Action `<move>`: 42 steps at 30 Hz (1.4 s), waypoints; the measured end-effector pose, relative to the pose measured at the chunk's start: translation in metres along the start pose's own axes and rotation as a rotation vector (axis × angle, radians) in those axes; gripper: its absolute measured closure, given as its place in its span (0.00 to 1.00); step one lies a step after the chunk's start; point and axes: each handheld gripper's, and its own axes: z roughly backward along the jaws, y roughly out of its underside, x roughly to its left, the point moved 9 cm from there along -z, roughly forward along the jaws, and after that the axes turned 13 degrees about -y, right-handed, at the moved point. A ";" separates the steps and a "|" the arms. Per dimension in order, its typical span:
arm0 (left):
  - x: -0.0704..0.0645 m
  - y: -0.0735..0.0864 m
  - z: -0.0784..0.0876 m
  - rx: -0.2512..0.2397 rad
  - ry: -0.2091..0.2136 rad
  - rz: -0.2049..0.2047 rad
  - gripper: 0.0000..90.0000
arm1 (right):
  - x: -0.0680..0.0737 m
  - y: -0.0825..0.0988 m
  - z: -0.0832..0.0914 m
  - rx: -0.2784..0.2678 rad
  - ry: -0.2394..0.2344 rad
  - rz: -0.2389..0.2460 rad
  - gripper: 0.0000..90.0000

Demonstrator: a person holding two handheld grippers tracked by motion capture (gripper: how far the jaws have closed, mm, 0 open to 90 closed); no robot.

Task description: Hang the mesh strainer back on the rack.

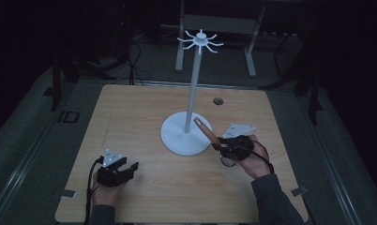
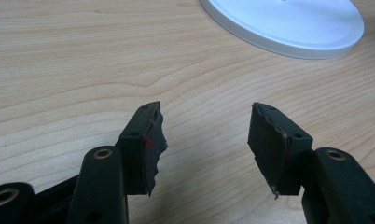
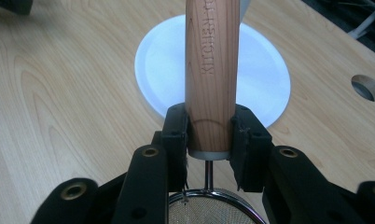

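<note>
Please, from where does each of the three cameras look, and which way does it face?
High view: above the person's side, facing forward and down on the table; both hands show.
Left gripper view: on the left gripper, along its open jaws.
Right gripper view: on the right gripper, shut on the wooden strainer handle.
All share the white stand base.

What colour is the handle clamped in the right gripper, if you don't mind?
Light reddish-brown wood grain on the handle, clearest in the right gripper view.

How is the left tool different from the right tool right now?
The left tool is open and holds nothing, low over the table; the right tool is shut on a wooden handle of a mesh strainer, beside the white stand. Both have black jaws.
</note>
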 end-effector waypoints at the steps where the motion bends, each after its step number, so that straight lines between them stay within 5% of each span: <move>1: 0.000 0.000 0.000 0.000 0.000 0.001 0.50 | 0.000 -0.001 0.000 -0.008 0.001 -0.005 0.77; 42: 0.003 0.000 0.000 0.001 -0.007 0.014 0.50 | 0.003 -0.043 0.014 -0.216 0.049 -0.055 0.77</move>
